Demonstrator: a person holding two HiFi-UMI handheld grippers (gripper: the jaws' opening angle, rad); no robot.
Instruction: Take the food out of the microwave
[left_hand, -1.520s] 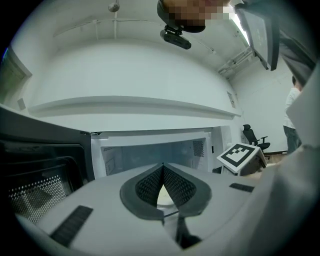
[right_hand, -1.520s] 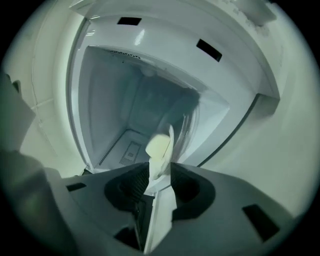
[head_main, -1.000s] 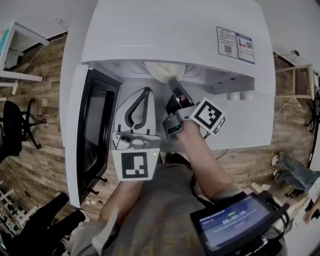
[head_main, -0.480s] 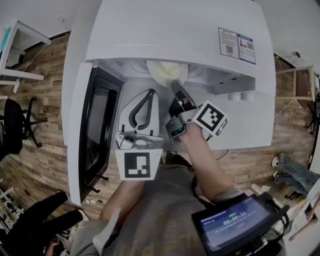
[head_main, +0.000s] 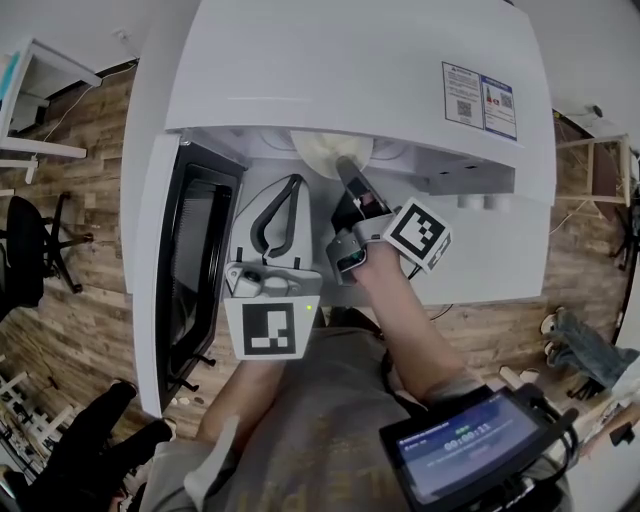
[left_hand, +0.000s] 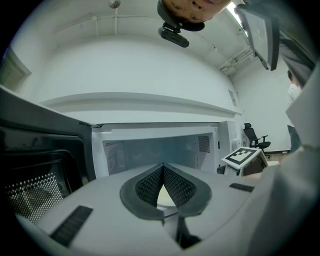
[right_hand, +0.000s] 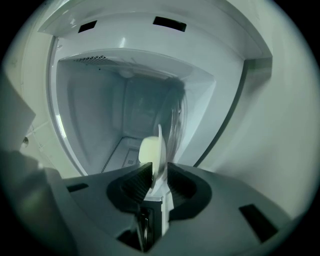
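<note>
Food, a pale yellow rounded lump (right_hand: 148, 150), lies on a round white plate (head_main: 328, 152) whose rim stands between the jaws of the right gripper (right_hand: 159, 172). Those jaws have just been opening: a sliver of gap shows beside the rim, so the grip is released. The plate sits at the mouth of the white microwave oven (head_main: 350, 70), half under its top edge. Slightly more of the plate shows there than a second ago. The left gripper (left_hand: 163, 166) is clenched on nothing, pad tips touching. It hangs before the cavity, just beside the open dark-windowed door (head_main: 190, 270), about where it was in the earlier frame.
</note>
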